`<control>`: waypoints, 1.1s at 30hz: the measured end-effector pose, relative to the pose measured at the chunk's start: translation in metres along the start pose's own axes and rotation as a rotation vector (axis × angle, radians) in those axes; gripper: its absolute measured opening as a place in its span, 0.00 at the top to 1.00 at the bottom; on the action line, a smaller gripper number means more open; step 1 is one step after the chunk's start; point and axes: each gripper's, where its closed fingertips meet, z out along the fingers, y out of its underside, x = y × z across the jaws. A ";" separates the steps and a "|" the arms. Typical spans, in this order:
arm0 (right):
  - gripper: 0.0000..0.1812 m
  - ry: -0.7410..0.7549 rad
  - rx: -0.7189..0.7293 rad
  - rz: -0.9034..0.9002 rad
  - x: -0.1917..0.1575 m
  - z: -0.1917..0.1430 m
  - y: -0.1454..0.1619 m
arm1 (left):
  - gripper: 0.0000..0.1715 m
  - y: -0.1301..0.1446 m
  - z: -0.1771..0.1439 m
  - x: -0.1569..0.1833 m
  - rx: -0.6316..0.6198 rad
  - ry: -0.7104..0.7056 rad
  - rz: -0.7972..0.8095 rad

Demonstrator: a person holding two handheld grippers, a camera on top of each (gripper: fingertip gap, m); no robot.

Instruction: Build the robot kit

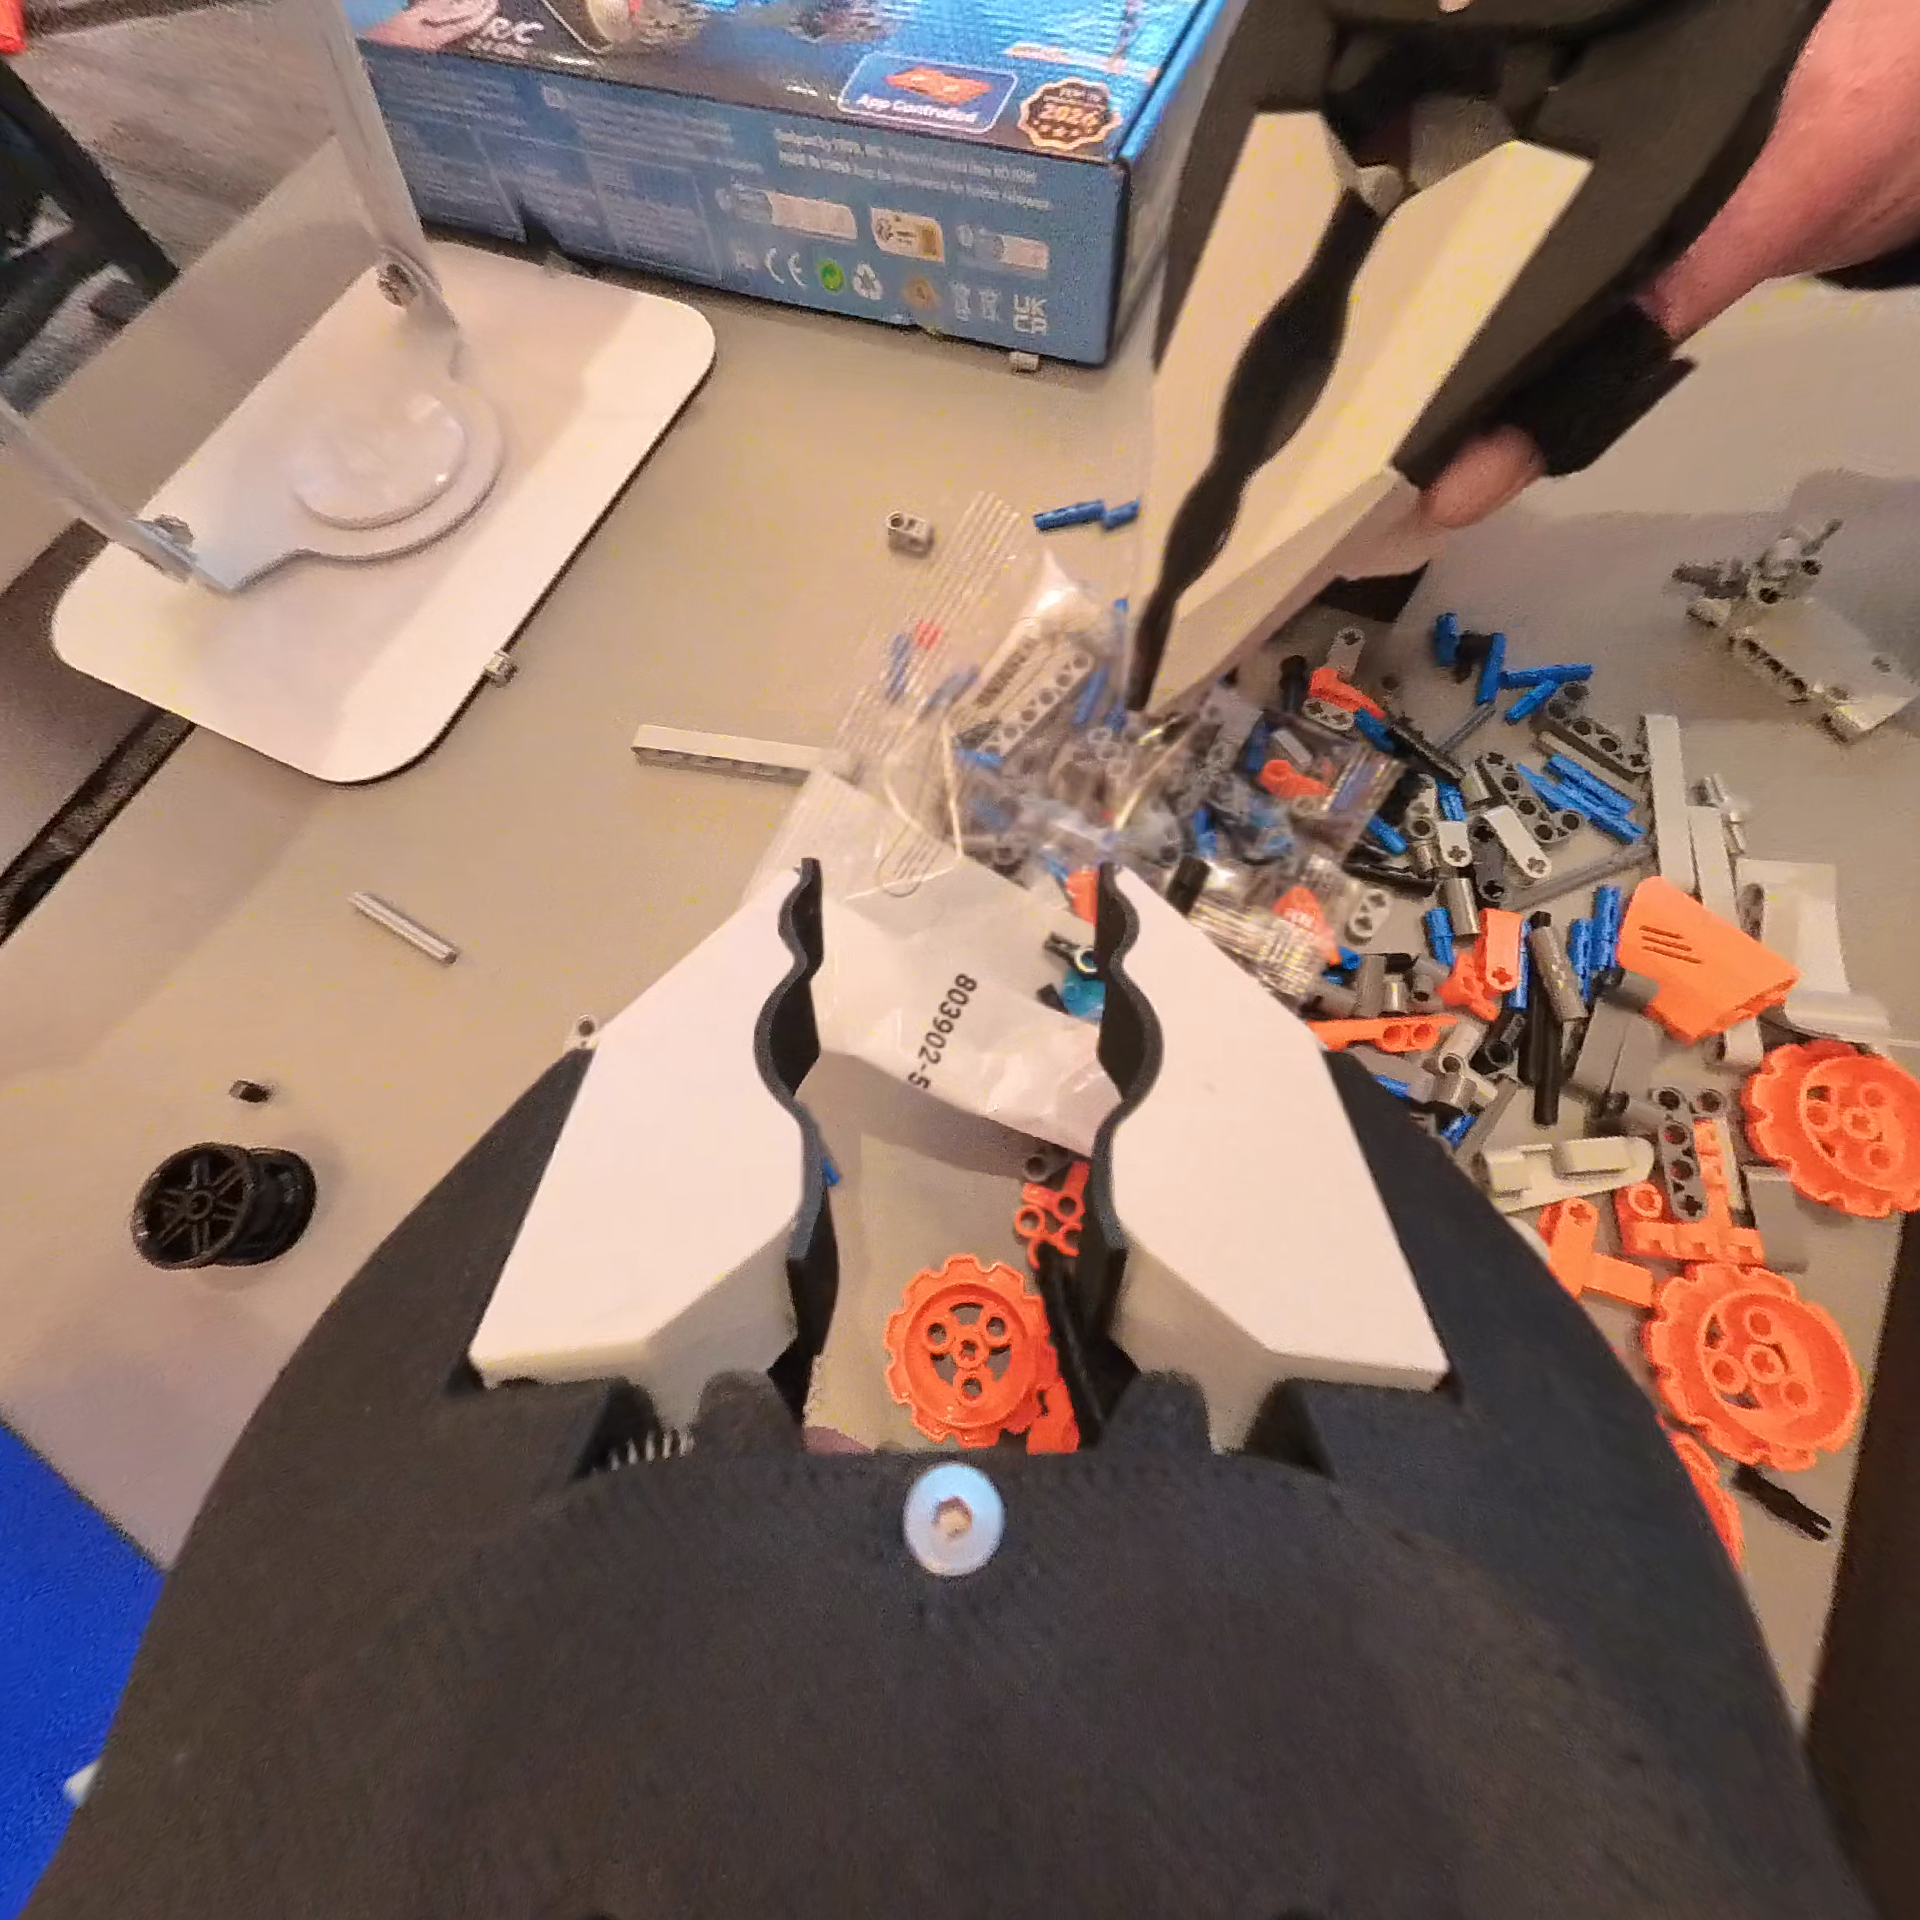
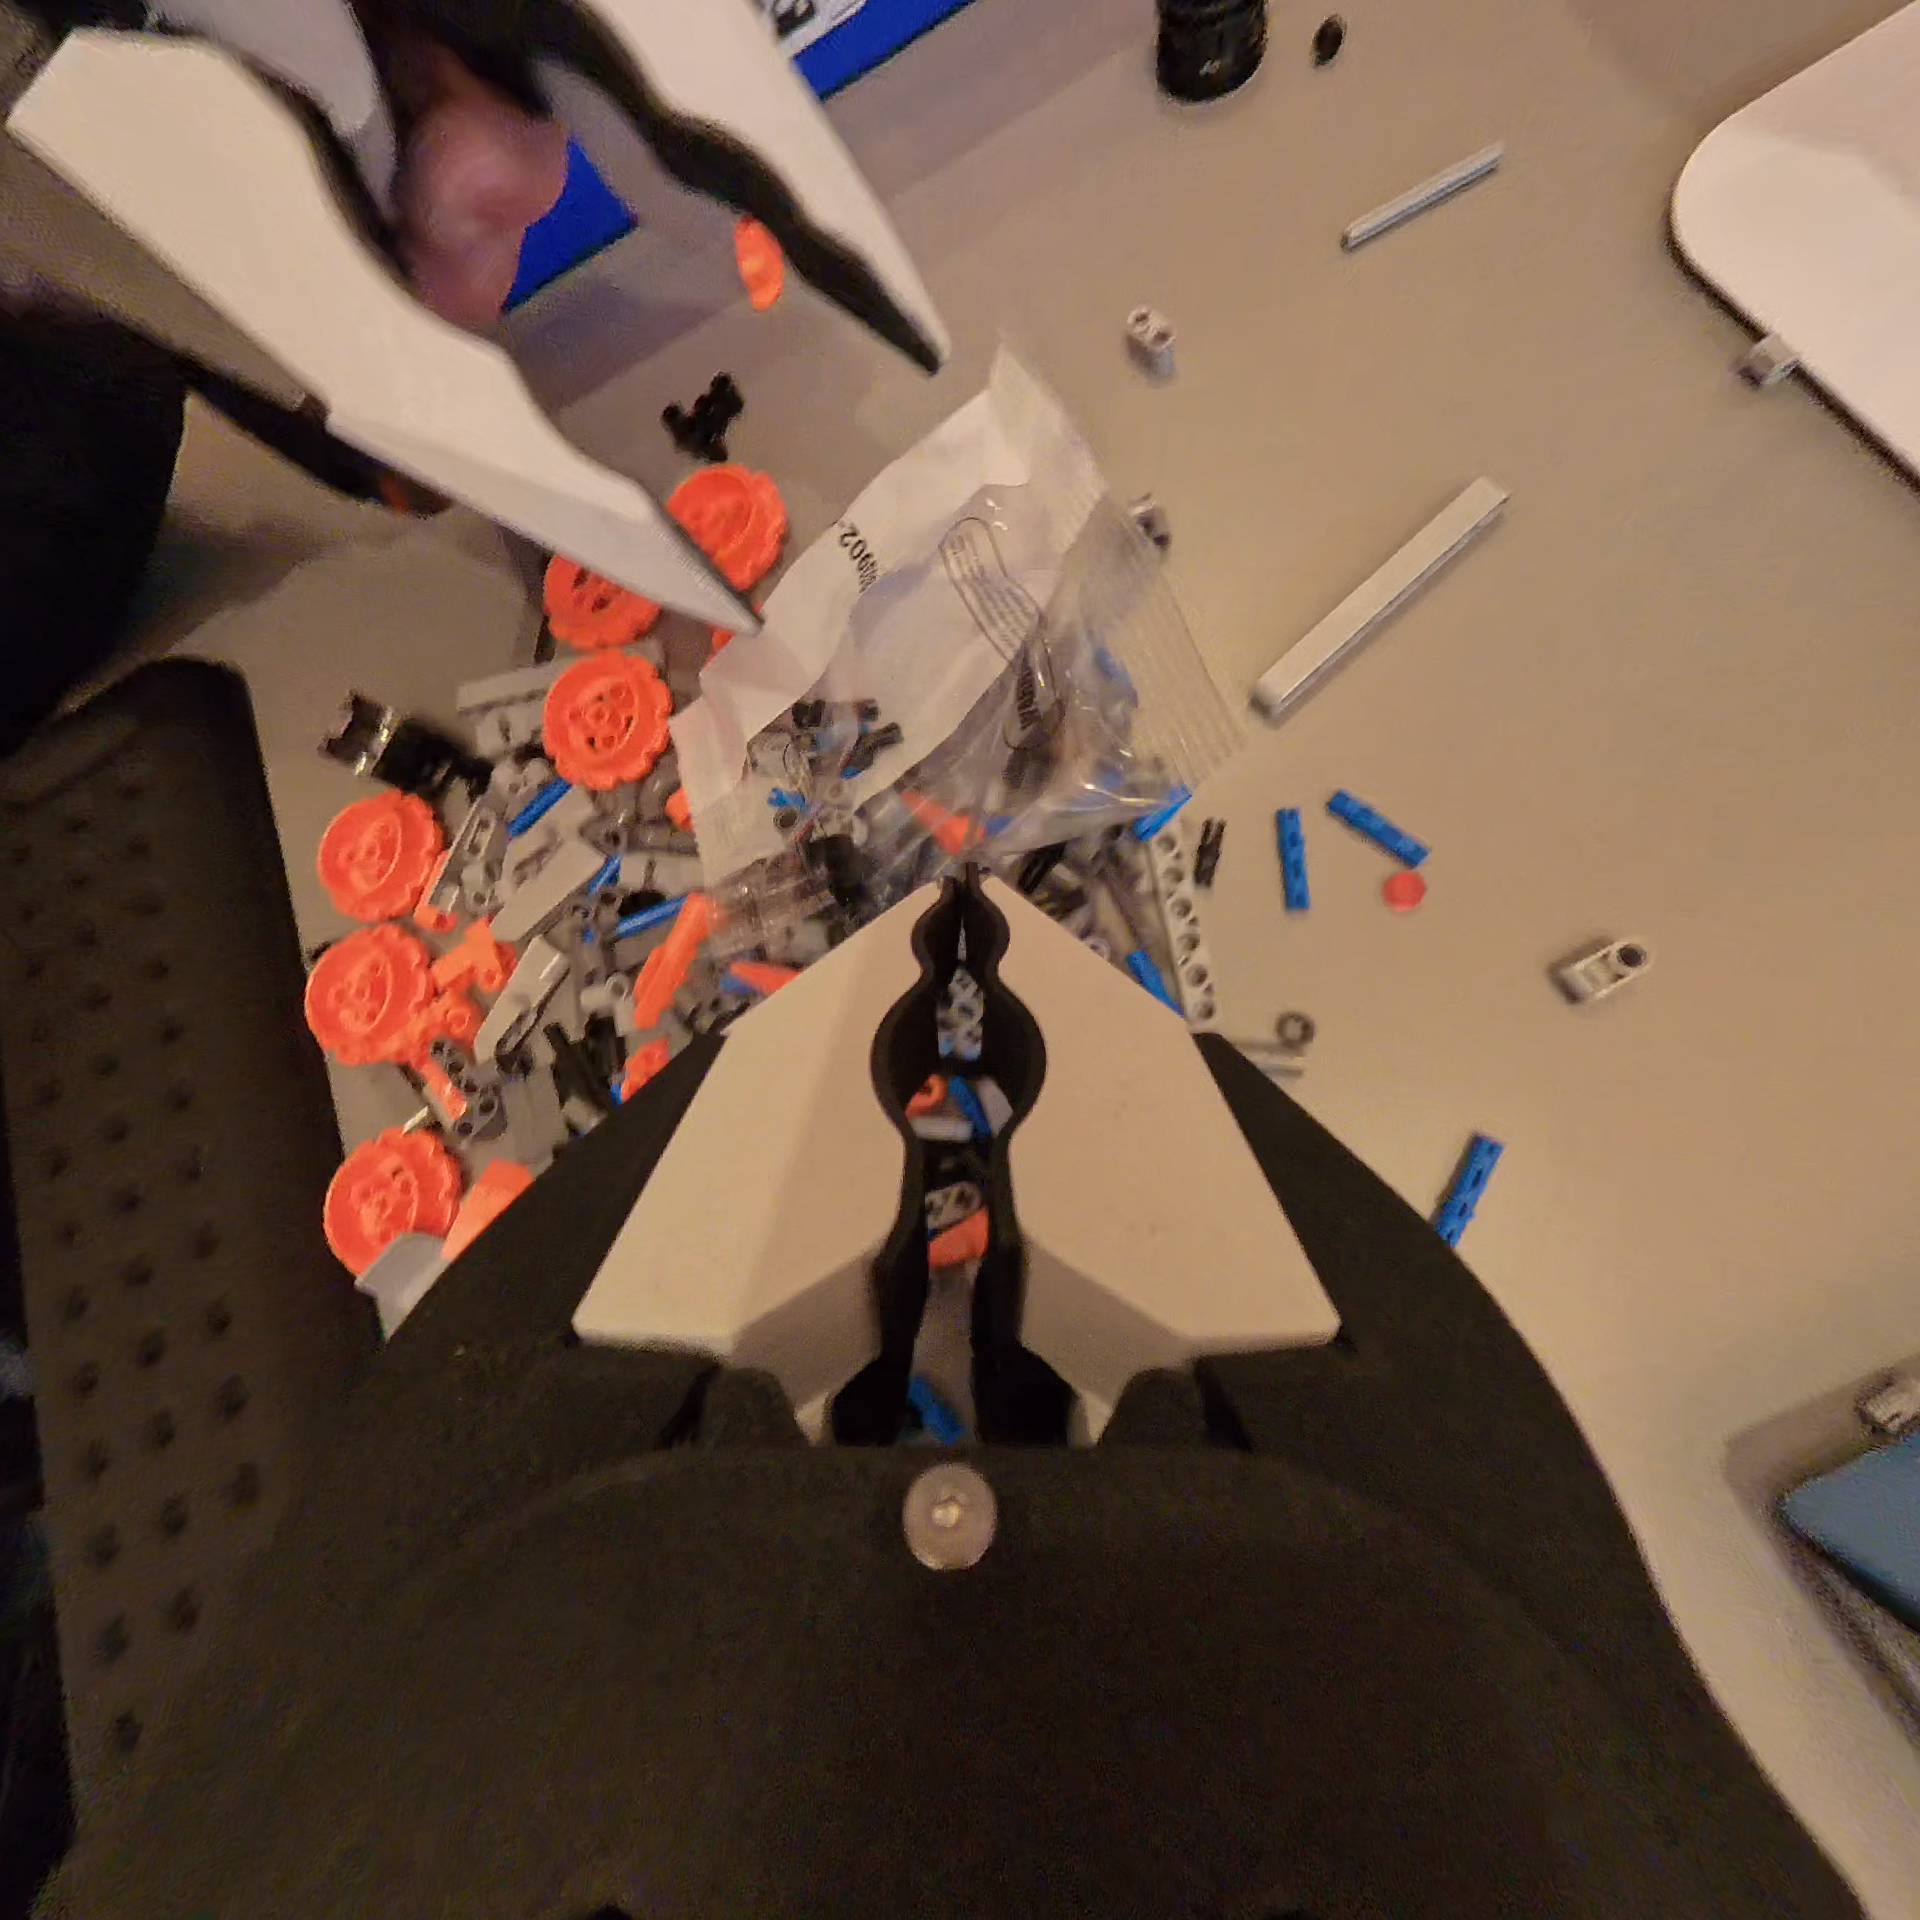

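Our right gripper (image 2: 961, 883) pinches one corner of the clear parts bag (image 2: 935, 707), which stretches away from its tips over the brick pile (image 1: 1507, 935); our left gripper (image 1: 961, 914), fingers spread, hovers at the bag's white label end, nothing between them.

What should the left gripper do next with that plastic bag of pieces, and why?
Probably close the left gripper on the white end of the plastic bag. Its jaws stand open around that end, while the right gripper is shut on the bag's opposite clear edge above the pile of loose pieces.
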 end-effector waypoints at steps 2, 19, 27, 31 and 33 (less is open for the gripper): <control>0.97 0.028 -0.039 -0.016 -0.003 -0.004 0.013 | 0.71 0.003 0.004 0.004 -0.014 0.015 -0.001; 0.88 0.453 0.423 0.079 -0.034 -0.210 0.135 | 0.66 -0.171 0.144 0.161 0.035 0.330 0.384; 0.97 0.358 0.566 0.031 -0.066 -0.207 0.161 | 0.71 -0.176 0.268 0.216 -0.252 0.477 0.328; 0.98 0.321 0.610 0.037 -0.067 -0.208 0.168 | 0.88 -0.190 0.271 0.223 -0.198 0.509 0.281; 0.98 0.314 0.633 0.026 -0.068 -0.213 0.167 | 0.92 -0.195 0.271 0.225 -0.166 0.502 0.284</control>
